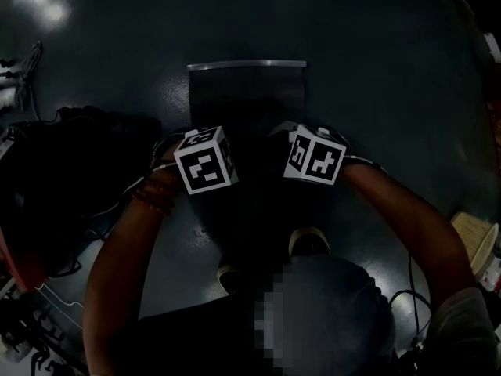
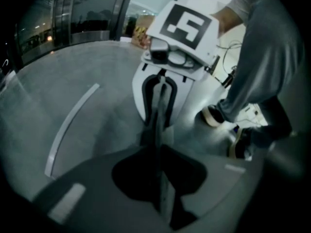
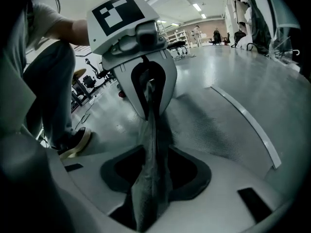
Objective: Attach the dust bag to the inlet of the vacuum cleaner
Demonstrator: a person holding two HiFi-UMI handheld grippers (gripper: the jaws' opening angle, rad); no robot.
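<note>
The right gripper (image 3: 151, 154) is pinching the dust bag (image 3: 150, 188). Its fingers are standing narrow, and the grey fabric is running up between them as a thin fold. The left gripper (image 2: 159, 147) is doing likewise, its fingers drawn close on the bag's dark edge, which is showing end-on between them. Beyond each pair of fingertips the bag is stretching straight across to the opposite gripper. That gripper is facing back with its marker cube (image 3: 119, 18) on top and its own fingers clasping the same fold. In the dim head view the bag is showing past both grippers as a dark panel with a pale strip (image 1: 246, 65) along its far edge. Left of the right gripper's fingers, the person's shoe (image 3: 75, 142) is resting on the grey floor (image 3: 233, 81). Right of them and farther out, a white line (image 3: 248, 123) is curving across that floor.
</note>
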